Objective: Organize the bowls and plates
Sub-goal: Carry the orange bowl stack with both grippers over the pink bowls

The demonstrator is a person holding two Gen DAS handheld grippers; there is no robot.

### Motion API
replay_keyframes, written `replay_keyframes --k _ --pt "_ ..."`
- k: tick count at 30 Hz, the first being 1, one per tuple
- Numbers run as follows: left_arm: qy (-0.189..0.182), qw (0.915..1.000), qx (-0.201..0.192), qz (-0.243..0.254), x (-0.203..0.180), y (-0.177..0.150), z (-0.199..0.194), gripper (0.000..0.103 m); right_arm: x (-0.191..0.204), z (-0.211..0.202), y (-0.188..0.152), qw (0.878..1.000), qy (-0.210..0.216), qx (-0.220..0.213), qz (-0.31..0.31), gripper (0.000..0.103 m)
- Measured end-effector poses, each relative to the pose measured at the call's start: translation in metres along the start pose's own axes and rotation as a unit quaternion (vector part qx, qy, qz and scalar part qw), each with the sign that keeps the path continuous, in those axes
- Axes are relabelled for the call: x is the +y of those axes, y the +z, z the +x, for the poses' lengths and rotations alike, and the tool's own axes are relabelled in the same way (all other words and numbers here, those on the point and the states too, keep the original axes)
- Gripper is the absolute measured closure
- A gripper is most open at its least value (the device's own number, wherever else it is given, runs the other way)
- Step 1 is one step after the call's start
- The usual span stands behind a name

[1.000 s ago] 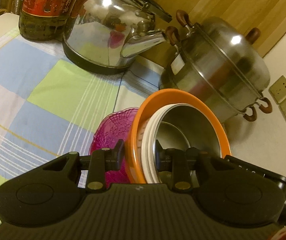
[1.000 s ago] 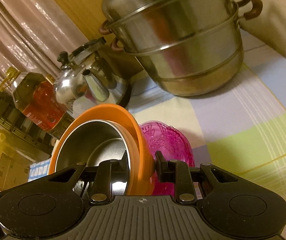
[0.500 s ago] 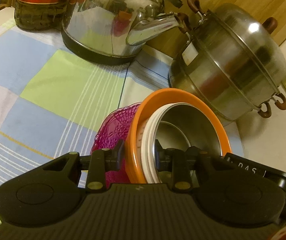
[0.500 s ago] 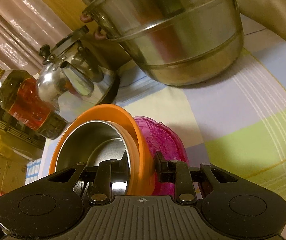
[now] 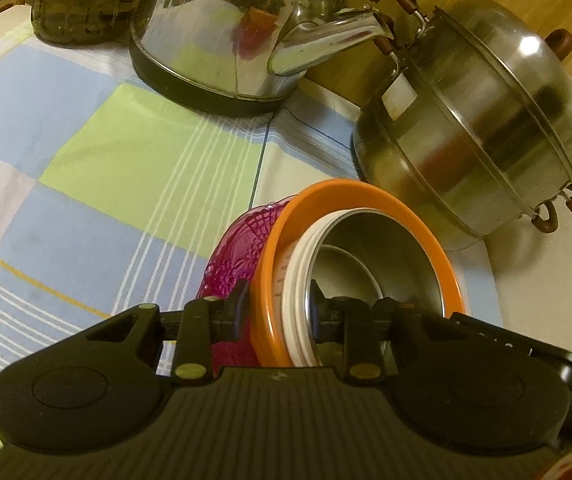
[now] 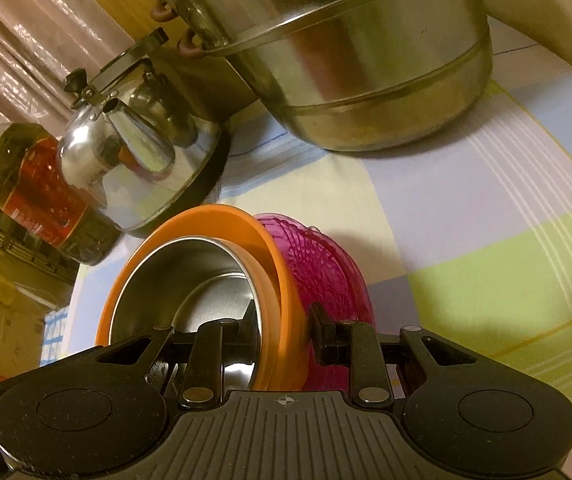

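1. Pinching from opposite sides, the left gripper [image 5: 276, 306] and the right gripper [image 6: 282, 326] each clamp the rim of one nested stack; two grips seem chosen to keep the dishes from sliding apart while the stack hangs tilted.
2. Each gripper has one finger inside the steel bowl [image 5: 370, 258] and the other outside, behind the orange rim by the pink dish, so its jaws are narrowed onto the layered rims, not spread.
3. The stack sits between both grippers, above the checked tablecloth [image 5: 98, 184], in the free patch in front of the kettle [image 5: 238, 36] and the steamer pot [image 5: 474, 128]. I cannot tell whether its underside touches the cloth.
4. Nesting, outermost first: a pink patterned dish [image 5: 242, 244], an orange bowl [image 5: 366, 192], a white-rimmed dish [image 5: 296, 276], then the steel bowl innermost.
5. The steel bowl looks empty; its bare bottom shows in the right view [image 6: 190, 280].
6. An oil bottle [image 6: 26, 184] stands beside the kettle, well apart from the stack.
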State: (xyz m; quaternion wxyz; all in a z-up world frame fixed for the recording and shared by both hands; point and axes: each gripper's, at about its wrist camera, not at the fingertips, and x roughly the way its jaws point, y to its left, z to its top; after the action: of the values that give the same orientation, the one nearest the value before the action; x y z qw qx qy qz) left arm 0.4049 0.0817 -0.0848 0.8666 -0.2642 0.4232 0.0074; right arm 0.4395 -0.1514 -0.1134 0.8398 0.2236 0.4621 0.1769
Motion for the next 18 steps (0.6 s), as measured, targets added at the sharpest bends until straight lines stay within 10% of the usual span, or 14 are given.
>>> replay_keyframes --k 18 --pt "-0.004 1.0000 -0.008 0.003 0.0022 -0.0026 0.0033 0.078 -0.0024 0.0031 -0.0026 1.000 0.002 -0.004 -0.012 0.077"
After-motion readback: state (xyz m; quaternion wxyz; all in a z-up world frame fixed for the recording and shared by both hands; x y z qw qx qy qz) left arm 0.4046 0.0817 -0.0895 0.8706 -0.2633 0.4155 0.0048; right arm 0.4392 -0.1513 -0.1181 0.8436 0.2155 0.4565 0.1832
